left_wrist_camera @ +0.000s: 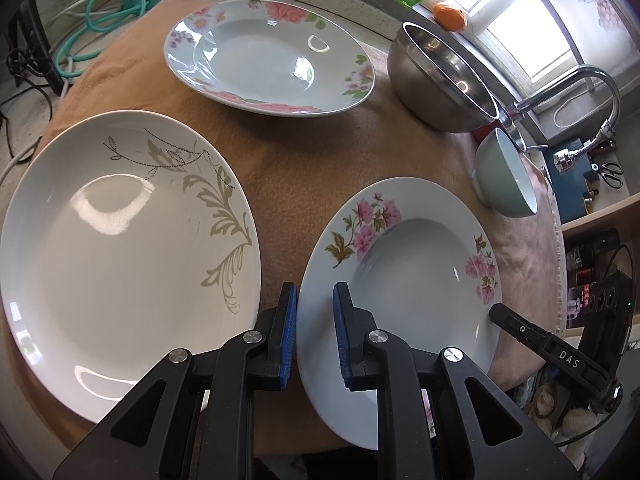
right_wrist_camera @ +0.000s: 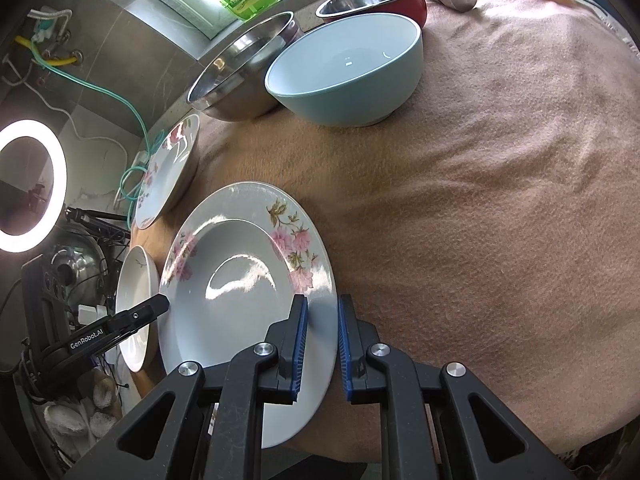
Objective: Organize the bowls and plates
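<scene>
the pink plate (left_wrist_camera: 400,280) lies on the brown cloth (left_wrist_camera: 304,160), at about 5 o'clock in the left wrist view. both grippers hold it by the rim. the left gripper (left_wrist_camera: 316,332) has its blue pads one on each side of the plate's left edge, with jaws narrow and closed on the rim. the right gripper (right_wrist_camera: 323,344) does the same on the opposite edge, also narrow and closed on the rim. each gripper's tip is seen from the other camera, touching the far edge of the plate.

around it: the leaf plate (left_wrist_camera: 120,248) at 9 o'clock, just beside the pink plate; the rose plate (left_wrist_camera: 268,56) at 12 o'clock, apart; the steel bowl (left_wrist_camera: 444,76) at 2 o'clock with the green bowl (left_wrist_camera: 504,176) below it. in the right wrist view a red bowl (right_wrist_camera: 376,0) stands behind them.

the step in hand, i think, is to lift the pink plate and stack it on another plate, perhaps the leaf plate. to do it well, both hands should rise together and keep the plate level, because the glazed rim may slip from the pads. it must clear the leaf plate's edge before going across, then come down slowly and centred.

both grippers point steeply down toward the cloth, one on each side of the plate.
</scene>
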{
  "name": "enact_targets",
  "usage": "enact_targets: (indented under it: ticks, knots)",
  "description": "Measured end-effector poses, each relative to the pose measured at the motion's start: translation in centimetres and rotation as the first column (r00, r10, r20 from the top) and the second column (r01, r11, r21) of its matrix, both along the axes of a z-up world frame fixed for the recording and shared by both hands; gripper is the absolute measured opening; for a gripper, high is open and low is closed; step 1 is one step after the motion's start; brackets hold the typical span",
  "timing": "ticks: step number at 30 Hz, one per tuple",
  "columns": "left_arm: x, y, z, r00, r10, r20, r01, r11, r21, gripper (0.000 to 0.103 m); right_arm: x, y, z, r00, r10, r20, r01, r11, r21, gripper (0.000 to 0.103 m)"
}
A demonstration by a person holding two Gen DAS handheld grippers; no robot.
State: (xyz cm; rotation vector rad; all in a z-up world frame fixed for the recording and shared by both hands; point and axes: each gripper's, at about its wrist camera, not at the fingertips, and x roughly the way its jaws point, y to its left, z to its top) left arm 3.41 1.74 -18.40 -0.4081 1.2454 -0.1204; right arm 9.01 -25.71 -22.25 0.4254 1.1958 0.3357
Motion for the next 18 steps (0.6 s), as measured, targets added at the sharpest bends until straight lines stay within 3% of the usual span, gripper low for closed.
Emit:
enact_targets:
  ticks: [18]
  knots:
    - [-0.62, -0.19, 0.72, 1.000, -0.004, 0.017, 0.004, 1.000, 0.019, 0.016, -0.76, 0.31, 0.09, 1.000, 0.009, 0.012, -0.009, 1.000, -0.030, 0.014]
